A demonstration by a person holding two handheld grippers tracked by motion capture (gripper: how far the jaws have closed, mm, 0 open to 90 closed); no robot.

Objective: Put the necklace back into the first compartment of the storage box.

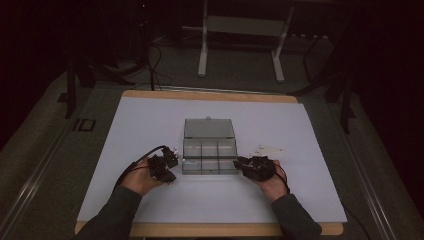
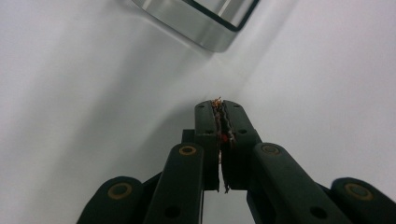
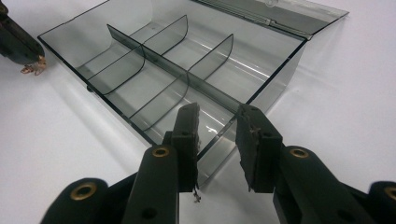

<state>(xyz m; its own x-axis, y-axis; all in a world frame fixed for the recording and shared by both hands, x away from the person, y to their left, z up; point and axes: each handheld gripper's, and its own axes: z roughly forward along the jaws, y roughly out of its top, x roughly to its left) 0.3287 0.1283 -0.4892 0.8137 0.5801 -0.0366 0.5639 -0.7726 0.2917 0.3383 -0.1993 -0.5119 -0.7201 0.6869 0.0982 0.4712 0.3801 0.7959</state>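
Note:
A clear smoky plastic box [image 1: 209, 159] with several empty compartments sits mid-table, its lid [image 1: 208, 128] folded flat behind it. My left gripper [image 1: 173, 156] is just off the box's left side, shut on a small copper-coloured piece [image 2: 217, 101] that pokes out at the jaw tips. From the right gripper view that piece [image 3: 32, 68] hangs beside the box's far corner. My right gripper [image 3: 218, 122] stands open at the right front corner of the box [image 3: 196, 70], its jaws either side of the corner wall with nothing gripped. In the high view the right gripper [image 1: 243, 163] touches the box's right end.
The box rests on a white mat [image 1: 150, 125] over a wooden table. A small white card [image 1: 268, 149] lies just right of the box, beyond my right hand. A white metal stand [image 1: 240, 30] and cables are on the floor behind the table.

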